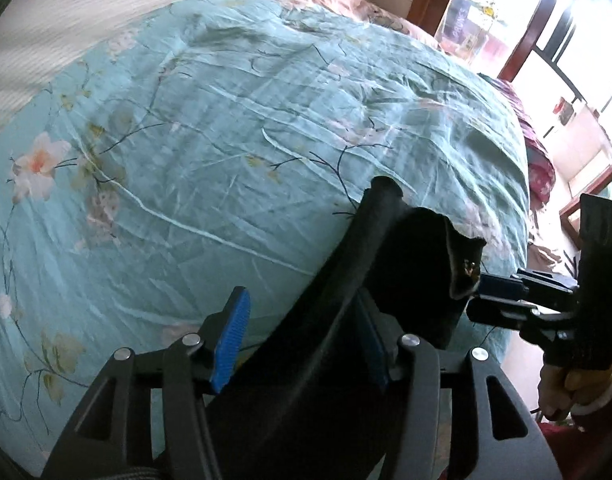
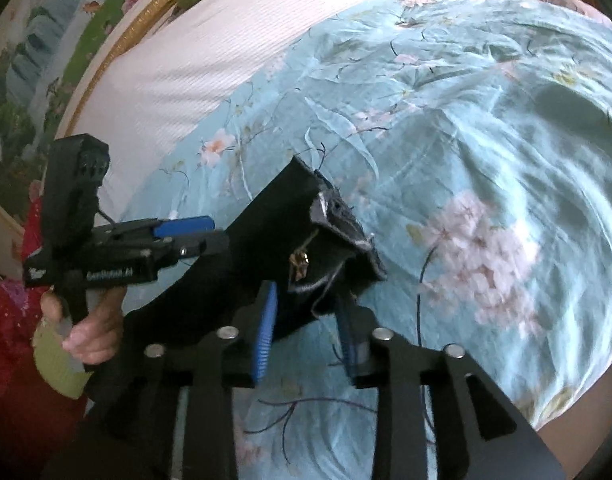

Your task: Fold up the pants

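The black pants (image 1: 409, 264) hang in the air above the bed, held by the waistband between both grippers. My left gripper (image 1: 302, 344) has its blue pads around one end of the waistband; the cloth fills the gap between them. My right gripper (image 2: 306, 332) holds the other end, by the zipper (image 2: 298, 264). In the left wrist view the right gripper (image 1: 485, 292) pinches the waistband's edge at the right. In the right wrist view the left gripper (image 2: 194, 236) grips the cloth at the left. The legs hang down out of sight.
A teal floral bedsheet (image 1: 226, 140) covers the bed under the pants. A white headboard (image 2: 178, 64) stands along the far side. A pink quilt (image 1: 345, 0) lies at the bed's far end. A window (image 1: 565, 20) is at the right.
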Tool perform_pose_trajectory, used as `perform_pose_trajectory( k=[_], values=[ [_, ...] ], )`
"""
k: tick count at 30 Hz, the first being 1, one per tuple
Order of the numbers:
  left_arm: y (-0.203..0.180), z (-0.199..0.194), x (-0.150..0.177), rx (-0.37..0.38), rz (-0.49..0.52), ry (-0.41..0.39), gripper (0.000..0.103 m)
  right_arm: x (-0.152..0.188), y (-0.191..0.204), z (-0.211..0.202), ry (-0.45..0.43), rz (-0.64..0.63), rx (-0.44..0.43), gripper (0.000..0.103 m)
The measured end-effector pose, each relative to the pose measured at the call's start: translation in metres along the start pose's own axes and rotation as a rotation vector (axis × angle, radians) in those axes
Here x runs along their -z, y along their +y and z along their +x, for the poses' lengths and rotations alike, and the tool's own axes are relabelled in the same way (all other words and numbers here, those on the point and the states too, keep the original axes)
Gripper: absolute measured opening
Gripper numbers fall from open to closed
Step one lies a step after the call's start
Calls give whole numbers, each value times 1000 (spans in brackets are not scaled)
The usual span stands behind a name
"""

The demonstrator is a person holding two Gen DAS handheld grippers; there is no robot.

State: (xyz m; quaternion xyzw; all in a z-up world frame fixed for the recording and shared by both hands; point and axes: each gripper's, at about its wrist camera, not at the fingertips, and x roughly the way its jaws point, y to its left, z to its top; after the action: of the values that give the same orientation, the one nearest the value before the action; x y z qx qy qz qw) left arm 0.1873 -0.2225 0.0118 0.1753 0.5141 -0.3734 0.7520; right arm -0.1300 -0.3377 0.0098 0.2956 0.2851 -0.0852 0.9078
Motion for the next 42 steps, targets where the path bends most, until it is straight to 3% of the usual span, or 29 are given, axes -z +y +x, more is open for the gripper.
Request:
perform_pose_trajectory(
  k=[2,9,16,17,18,19,20,23,28,33,42],
  values=[
    [-3,8,-3,8,10,26,55,2,-3,2,5,10,9,41],
    [-7,39,-17,69,10,95,57,2,-9,8,4,51,-8,41],
    [-4,56,-32,149,-16,111,59,-1,-6,22,-34,20,-10,37],
    [-7,57,-32,148,-4,105,55,-1,-4,23,-34,6,-4,29],
    [-11,56,-32,151,15,94,44,0,-3,25,-28,-8,-4,24],
    [-16,55,-32,164,30,85,25,0,-3,26,-25,-7,-10,18],
    [-20,53,-32,186,40,78,17,1,-4,25,-24,-7,-17,16],
    [-29,45,-28,168,62,48,11,0,-1,21,-27,-35,-26,14],
    [-24,9,-19,172,17,-27,10,-2,16,8,-60,-91,-101,13],
    [-13,-53,8,149,-15,-136,10,-6,55,-6,-74,-191,-271,13],
    [17,-122,72,66,-140,-250,10,11,136,13,2,-371,-448,13]
  ],
)
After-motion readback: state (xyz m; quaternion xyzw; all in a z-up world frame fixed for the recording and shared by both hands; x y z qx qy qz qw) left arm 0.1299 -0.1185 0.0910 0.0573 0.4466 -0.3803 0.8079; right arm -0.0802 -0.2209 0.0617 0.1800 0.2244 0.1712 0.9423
